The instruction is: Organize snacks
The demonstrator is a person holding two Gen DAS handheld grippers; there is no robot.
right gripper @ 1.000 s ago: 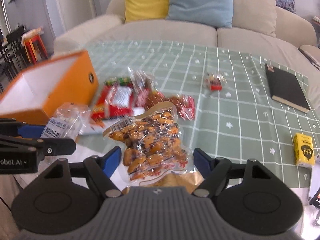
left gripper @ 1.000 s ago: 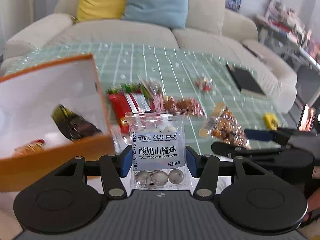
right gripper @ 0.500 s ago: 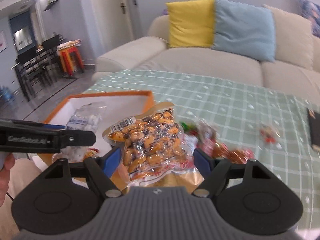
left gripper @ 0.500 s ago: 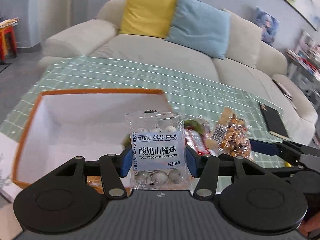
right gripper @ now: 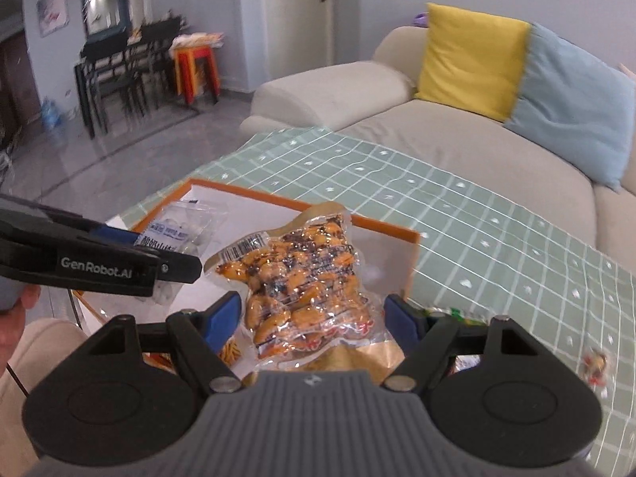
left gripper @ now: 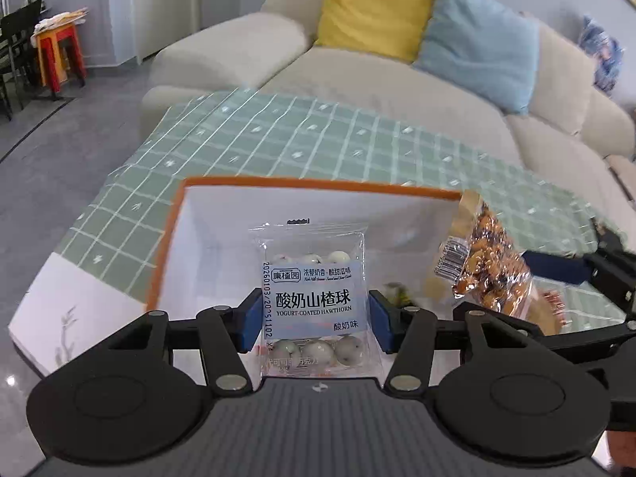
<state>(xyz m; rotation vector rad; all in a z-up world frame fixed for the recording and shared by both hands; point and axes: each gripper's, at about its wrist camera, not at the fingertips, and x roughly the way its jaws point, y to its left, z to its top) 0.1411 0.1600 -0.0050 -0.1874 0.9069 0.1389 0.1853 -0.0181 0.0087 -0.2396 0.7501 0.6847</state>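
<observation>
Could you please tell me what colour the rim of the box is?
Orange, around a white inside; the box shows best in the left wrist view.

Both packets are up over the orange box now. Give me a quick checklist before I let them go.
1. Left tool shut on hawthorn packet: ok.
2. Right tool shut on nut packet: ok.
3. Hawthorn packet over the box opening: ok.
4. Nut packet fully inside the box rim: cannot tell; it sits near the right edge.
5. Tools apart from each other: ok, though close.
6. Room in the box: ok, much white floor shows.
</observation>
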